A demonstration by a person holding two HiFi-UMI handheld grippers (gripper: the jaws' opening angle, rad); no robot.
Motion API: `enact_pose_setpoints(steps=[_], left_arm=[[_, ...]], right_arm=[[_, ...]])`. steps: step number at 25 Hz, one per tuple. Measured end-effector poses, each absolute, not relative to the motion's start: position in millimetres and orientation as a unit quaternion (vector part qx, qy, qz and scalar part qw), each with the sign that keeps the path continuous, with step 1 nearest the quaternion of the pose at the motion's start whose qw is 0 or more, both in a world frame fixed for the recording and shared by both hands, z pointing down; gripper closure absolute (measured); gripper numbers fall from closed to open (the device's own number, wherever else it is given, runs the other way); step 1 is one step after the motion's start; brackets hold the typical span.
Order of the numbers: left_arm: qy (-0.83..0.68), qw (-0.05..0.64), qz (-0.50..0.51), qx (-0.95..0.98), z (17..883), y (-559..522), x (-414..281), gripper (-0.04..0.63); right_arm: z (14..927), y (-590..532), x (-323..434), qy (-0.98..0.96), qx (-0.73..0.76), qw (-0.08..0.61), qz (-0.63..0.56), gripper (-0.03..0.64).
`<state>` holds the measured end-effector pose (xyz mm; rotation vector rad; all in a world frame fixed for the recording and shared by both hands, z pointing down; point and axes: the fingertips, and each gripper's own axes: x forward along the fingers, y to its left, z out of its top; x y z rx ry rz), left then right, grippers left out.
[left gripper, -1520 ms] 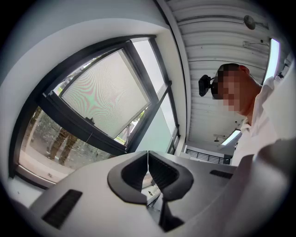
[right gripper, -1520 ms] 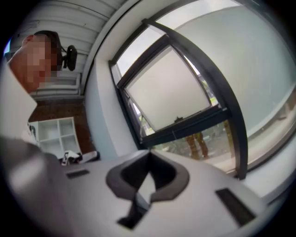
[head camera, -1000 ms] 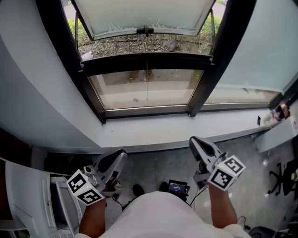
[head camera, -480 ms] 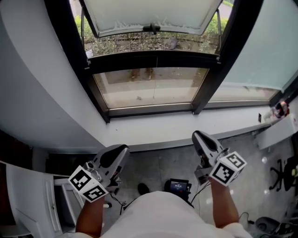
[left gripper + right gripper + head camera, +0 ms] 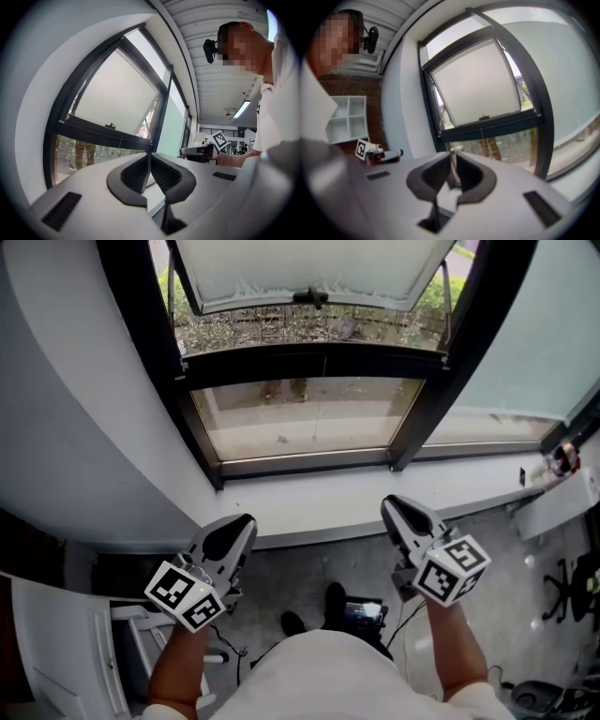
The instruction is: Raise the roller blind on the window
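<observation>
A black-framed window (image 5: pixel 319 362) fills the top of the head view, its upper sash (image 5: pixel 309 268) tilted outward. A pale green panel (image 5: pixel 534 334), which looks like the lowered blind, covers the pane to the right. A thin cord (image 5: pixel 316 423) hangs in front of the lower middle pane. My left gripper (image 5: pixel 234 532) is below the white sill (image 5: pixel 328 498), shut and empty. My right gripper (image 5: pixel 398 514) is level with it at the right, also shut with nothing held. Both point at the window (image 5: pixel 117 108) (image 5: pixel 478 89), well short of the cord.
A white shelf unit (image 5: pixel 56 643) stands at the lower left. A small device with a screen (image 5: pixel 361 613) lies on the floor by the person's shoes. A desk edge (image 5: pixel 562 502) and an office chair (image 5: pixel 572 587) are at the right.
My left gripper has moved forward toward the sill and rolled a little. The right gripper has shifted slightly. The window sits further right in the head view.
</observation>
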<state>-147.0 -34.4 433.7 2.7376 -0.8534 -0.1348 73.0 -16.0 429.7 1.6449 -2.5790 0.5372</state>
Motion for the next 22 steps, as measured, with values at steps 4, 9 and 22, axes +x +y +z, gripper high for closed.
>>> enact_pose_setpoints(steps=[4, 9, 22], left_arm=[[-0.306, 0.115, -0.024, 0.945, 438.0, -49.5, -143.4, 0.565], [-0.313, 0.094, 0.001, 0.945, 442.0, -66.1, -131.1, 0.563], [-0.347, 0.082, 0.026, 0.934, 449.3, -157.1, -71.0, 0.561]], right_arm=[[432.9, -33.6, 72.3, -0.836, 0.525, 0.032, 0.159, 0.578], [446.0, -59.2, 75.8, -0.845, 0.509, 0.052, 0.155, 0.568], [459.7, -163.7, 130.5, -0.863, 0.478, 0.073, 0.150, 0.566]])
